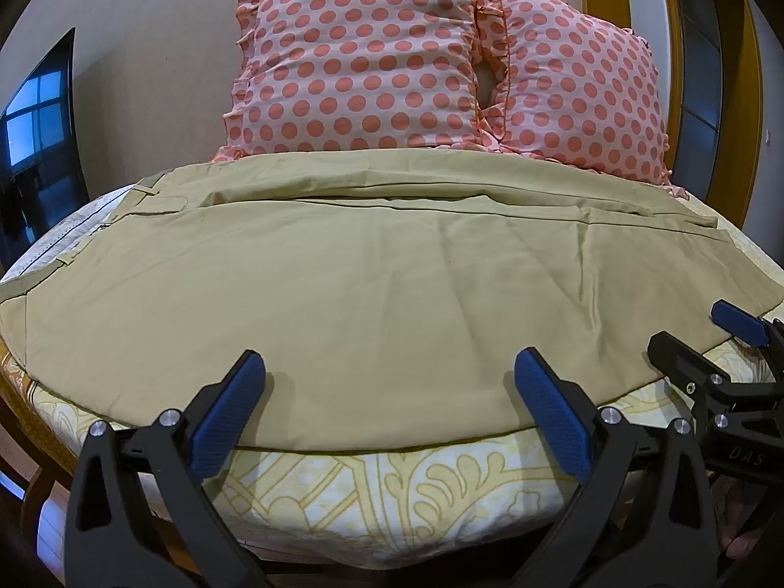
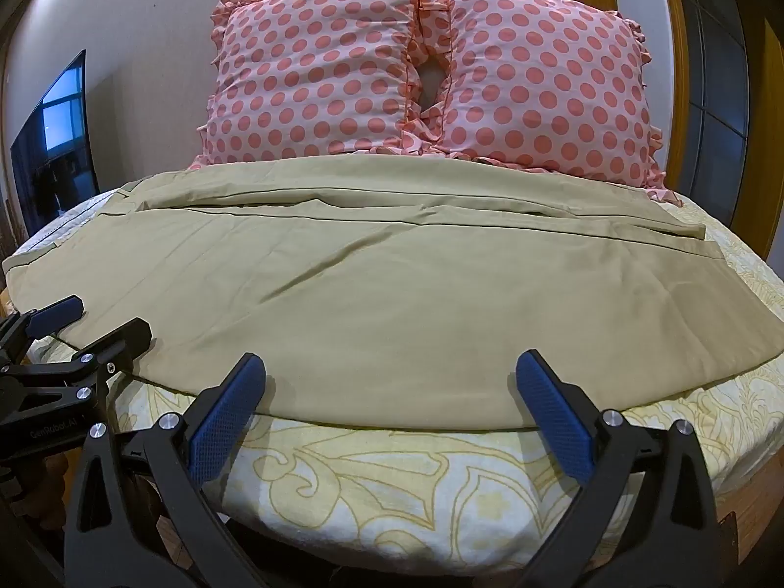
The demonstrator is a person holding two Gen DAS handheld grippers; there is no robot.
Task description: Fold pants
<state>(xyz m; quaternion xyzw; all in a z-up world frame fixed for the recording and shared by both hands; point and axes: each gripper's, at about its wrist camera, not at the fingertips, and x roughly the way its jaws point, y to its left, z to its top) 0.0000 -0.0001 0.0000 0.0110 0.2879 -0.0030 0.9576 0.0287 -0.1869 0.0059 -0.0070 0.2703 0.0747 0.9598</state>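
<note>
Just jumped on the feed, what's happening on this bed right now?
A person with a handheld gripper in each hand is about to fold the khaki pants, which lie spread flat across the bed in front of two polka-dot pillows. The left gripper and right gripper are both open and empty, poised at the near edge of the fabric. Nothing is gripped, and no fold has been started yet.

Pants [image 1: 372, 264] on bed [image 1: 392, 490], pillows [image 1: 362, 68] behind
</note>
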